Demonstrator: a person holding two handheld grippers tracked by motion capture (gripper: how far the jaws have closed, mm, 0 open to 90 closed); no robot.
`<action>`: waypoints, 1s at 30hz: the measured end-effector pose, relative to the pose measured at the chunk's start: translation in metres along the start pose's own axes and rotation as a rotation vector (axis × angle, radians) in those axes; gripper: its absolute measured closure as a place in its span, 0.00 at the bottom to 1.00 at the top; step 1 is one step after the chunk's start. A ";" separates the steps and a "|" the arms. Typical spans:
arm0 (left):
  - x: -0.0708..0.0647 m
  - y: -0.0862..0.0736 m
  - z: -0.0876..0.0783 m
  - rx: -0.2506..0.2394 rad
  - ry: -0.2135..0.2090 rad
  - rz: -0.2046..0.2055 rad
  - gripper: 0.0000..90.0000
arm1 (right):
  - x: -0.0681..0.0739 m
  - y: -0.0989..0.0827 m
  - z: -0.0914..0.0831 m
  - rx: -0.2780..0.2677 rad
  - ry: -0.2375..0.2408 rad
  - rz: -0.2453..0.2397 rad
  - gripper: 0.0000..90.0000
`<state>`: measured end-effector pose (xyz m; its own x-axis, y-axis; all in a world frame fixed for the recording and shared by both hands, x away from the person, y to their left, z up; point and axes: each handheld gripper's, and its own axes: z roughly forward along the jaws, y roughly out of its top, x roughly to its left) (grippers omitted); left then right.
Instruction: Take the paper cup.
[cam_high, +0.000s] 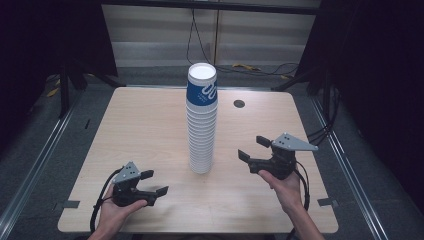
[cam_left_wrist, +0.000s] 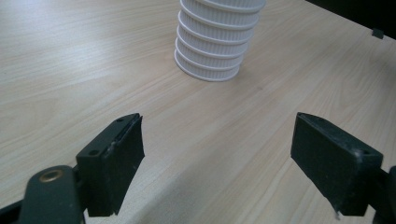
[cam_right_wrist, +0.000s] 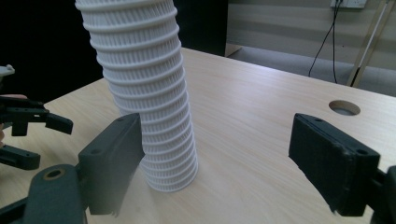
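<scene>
White ribbed paper cups nested in a tall stack (cam_high: 202, 120), top cup blue-banded with a bare white inside, stand upright mid light wooden worktop (cam_high: 140, 135). Left gripper (cam_high: 152, 183) low near front-left edge, jaws released, nothing between. Right gripper (cam_high: 253, 148) right of stack, raised, jaws apart, holding nothing.

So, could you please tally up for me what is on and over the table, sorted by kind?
Stacks of paper cups: 1 (too many nested cups to count singly; the top one is blue)
Tongs: 2, the left tongs and the right tongs, both open and holding nothing
Round holes in the table: 1, the hole
Total: 4
</scene>
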<state>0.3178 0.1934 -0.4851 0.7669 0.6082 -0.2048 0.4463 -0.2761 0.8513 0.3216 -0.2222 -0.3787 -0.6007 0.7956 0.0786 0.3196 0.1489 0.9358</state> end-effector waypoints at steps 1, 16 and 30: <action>0.000 0.000 0.000 0.000 0.001 0.001 0.19 | 0.001 0.002 0.001 -0.006 0.004 -0.009 0.20; -0.001 0.000 -0.007 -0.022 -0.014 0.036 0.20 | 0.021 0.058 0.025 -0.028 0.109 -0.048 0.16; 0.000 -0.001 -0.004 -0.007 -0.024 0.027 0.18 | 0.030 0.103 0.029 -0.056 0.166 -0.071 0.16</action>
<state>0.3155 0.1968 -0.4844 0.7896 0.5825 -0.1928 0.4219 -0.2873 0.8599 0.3582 -0.1663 -0.2897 -0.7347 0.6755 0.0629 0.2337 0.1649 0.9582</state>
